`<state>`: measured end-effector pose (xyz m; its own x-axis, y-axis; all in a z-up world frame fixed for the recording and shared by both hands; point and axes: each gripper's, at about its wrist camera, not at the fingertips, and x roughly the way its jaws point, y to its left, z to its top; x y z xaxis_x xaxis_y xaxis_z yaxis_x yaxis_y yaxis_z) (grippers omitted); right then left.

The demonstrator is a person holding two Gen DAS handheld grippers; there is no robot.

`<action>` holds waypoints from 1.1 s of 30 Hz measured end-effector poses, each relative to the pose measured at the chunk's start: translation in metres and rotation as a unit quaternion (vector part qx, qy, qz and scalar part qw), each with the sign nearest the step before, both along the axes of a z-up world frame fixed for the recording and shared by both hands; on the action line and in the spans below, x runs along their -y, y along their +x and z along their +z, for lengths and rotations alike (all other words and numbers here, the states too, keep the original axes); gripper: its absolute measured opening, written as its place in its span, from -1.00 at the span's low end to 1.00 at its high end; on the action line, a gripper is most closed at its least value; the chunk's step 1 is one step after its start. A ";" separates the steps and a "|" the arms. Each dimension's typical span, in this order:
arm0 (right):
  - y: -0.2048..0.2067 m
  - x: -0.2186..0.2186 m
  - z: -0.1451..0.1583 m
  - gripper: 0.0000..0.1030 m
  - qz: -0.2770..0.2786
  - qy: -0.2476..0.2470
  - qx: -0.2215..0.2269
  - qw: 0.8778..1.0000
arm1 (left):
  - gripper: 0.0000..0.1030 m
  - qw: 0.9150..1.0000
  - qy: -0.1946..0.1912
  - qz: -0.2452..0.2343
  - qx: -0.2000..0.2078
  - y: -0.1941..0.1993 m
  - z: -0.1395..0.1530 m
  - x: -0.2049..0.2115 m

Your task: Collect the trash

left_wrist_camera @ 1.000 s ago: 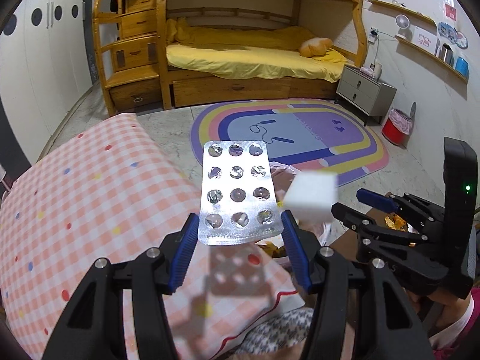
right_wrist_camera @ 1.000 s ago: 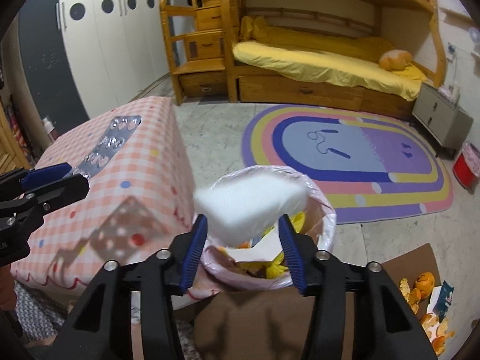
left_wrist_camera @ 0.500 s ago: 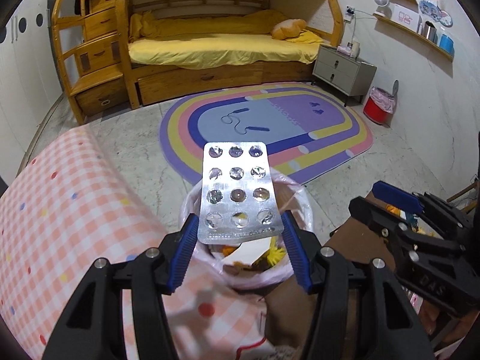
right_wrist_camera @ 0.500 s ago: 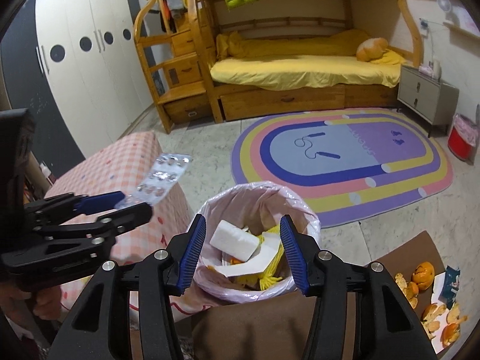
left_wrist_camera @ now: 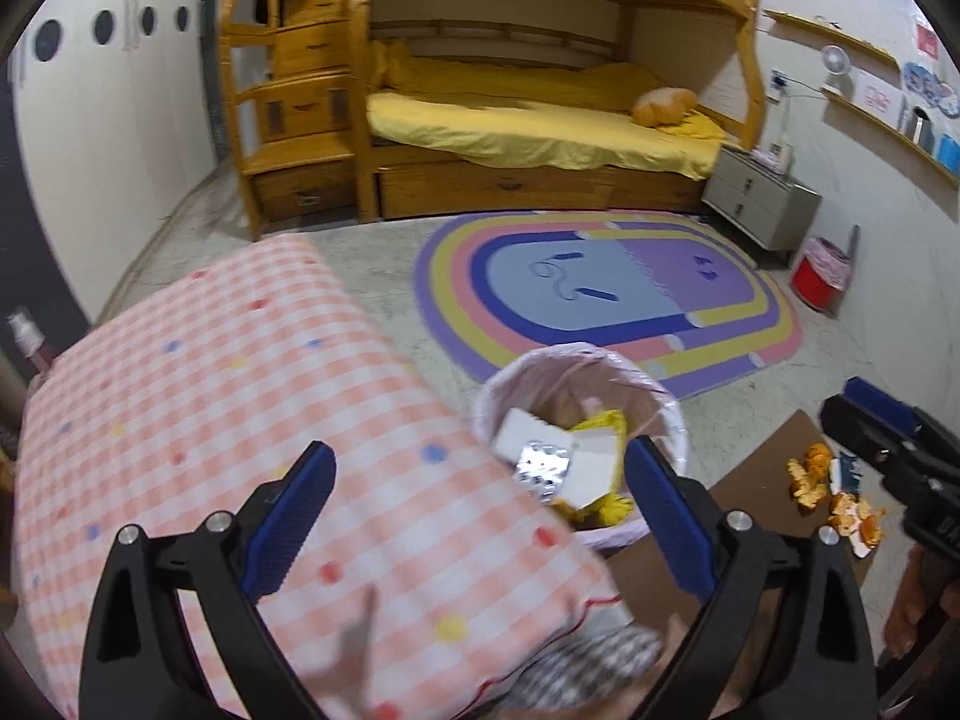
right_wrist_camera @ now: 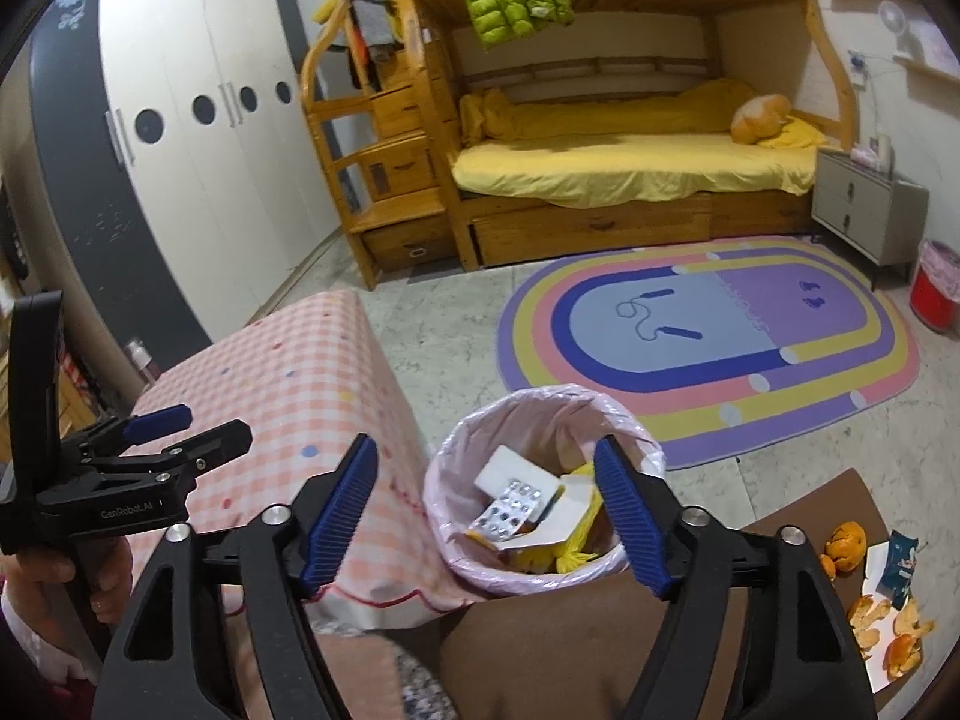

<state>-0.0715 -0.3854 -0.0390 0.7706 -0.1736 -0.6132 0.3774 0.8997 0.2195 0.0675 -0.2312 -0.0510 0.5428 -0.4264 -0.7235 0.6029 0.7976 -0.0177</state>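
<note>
A pink-lined waste bin (right_wrist_camera: 624,420) (left_wrist_camera: 489,396) stands on the floor beside the checked table. Inside it lie a silver pill blister pack (right_wrist_camera: 510,510) (left_wrist_camera: 543,468), a white foam block (right_wrist_camera: 507,471) (left_wrist_camera: 519,435), paper and yellow scraps. My left gripper (left_wrist_camera: 480,501) hangs over the table's corner and the bin, its jaws opening wide with nothing between them. My right gripper (right_wrist_camera: 486,510) hovers above the bin, jaws opening too and holding nothing. The left gripper (right_wrist_camera: 180,426) also shows at the left of the right wrist view.
The pink checked tablecloth (left_wrist_camera: 210,390) (right_wrist_camera: 288,372) covers the table left of the bin. Orange peels and wrappers (right_wrist_camera: 882,594) (left_wrist_camera: 834,492) lie on a brown board at the right. A rainbow rug (right_wrist_camera: 720,336), bunk bed and a red bin (right_wrist_camera: 933,291) stand farther off.
The white block left the right gripper and then the blister pack left the left gripper; both now lie in the bin. Both grippers' jaws have spread wider and pulled back and up.
</note>
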 end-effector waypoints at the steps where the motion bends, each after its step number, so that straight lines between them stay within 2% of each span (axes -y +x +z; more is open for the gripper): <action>1: 0.000 -0.007 0.004 0.62 0.011 -0.001 -0.001 1.000 | 0.86 1.000 0.006 0.010 0.005 -0.003 0.003 -0.008; 6: 0.001 -0.050 0.026 0.76 0.060 -0.018 -0.003 0.998 | 0.86 0.998 0.020 0.065 0.005 -0.023 0.019 -0.062; 11: 0.008 -0.097 0.044 0.79 0.113 -0.028 -0.012 0.993 | 0.86 0.993 0.032 0.112 0.007 -0.045 0.035 -0.111; 19: 0.017 -0.159 0.076 0.80 0.174 -0.042 0.001 0.984 | 0.87 0.975 0.052 0.216 0.010 -0.078 0.057 -0.188; 26: 0.013 -0.187 0.083 0.80 0.200 -0.066 -0.002 0.978 | 0.87 0.960 0.068 0.269 0.023 -0.101 0.069 -0.229; 33: 0.012 -0.196 0.072 0.80 0.209 -0.069 -0.017 0.975 | 0.87 0.952 0.076 0.294 0.026 -0.106 0.066 -0.249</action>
<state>-0.0598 -0.1889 0.0332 0.7711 0.0681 -0.6331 -0.0236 0.9966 0.0785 -0.0384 0.0178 0.0146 0.6921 0.0704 -0.7183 0.0478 0.9886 0.1429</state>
